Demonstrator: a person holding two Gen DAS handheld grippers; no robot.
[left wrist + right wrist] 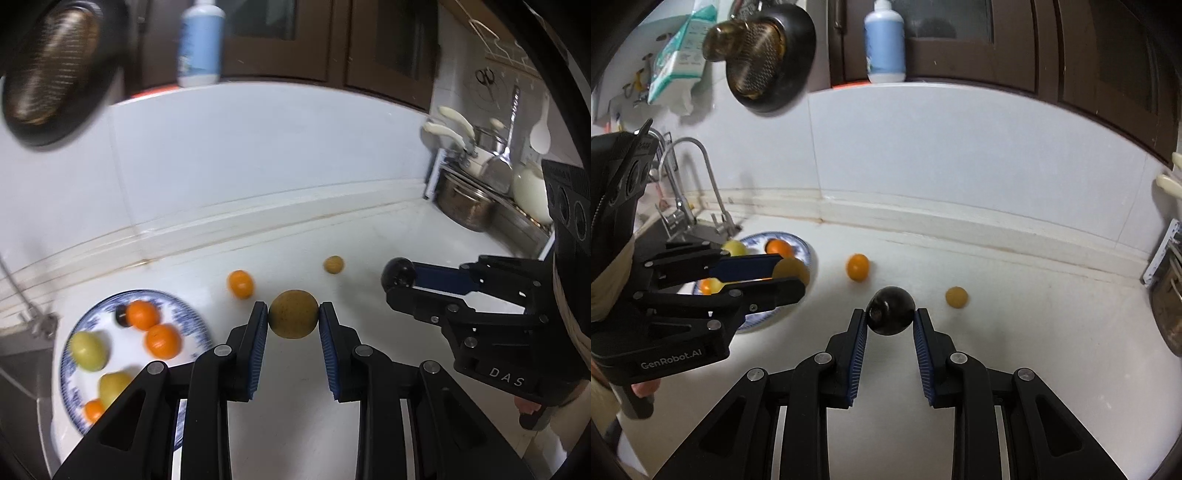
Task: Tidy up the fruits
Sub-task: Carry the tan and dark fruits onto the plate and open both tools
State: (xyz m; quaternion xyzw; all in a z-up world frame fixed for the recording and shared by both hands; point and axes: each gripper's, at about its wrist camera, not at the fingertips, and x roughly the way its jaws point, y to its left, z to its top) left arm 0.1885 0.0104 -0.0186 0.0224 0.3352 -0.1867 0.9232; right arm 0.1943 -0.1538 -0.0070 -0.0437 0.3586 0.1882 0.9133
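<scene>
My left gripper (293, 314) is shut on a round brownish-yellow fruit (293, 314), held above the white counter. To its right my right gripper (400, 282) is shut on a dark, almost black round fruit (891, 311); the right wrist view shows it pinched between the blue pads (860, 341). A blue-and-white plate (83, 384) lies at the lower left with several orange and yellow-green fruits and one small dark one. An orange fruit (241, 284) and a small yellow-brown fruit (333, 264) lie loose on the counter beyond the grippers.
A sink with a curved faucet (701, 192) lies left of the plate. A rack with metal pots and utensils (476, 184) stands at the right. A black pan (768, 55) hangs on the tiled wall; a blue-white bottle (884, 42) sits on the ledge above.
</scene>
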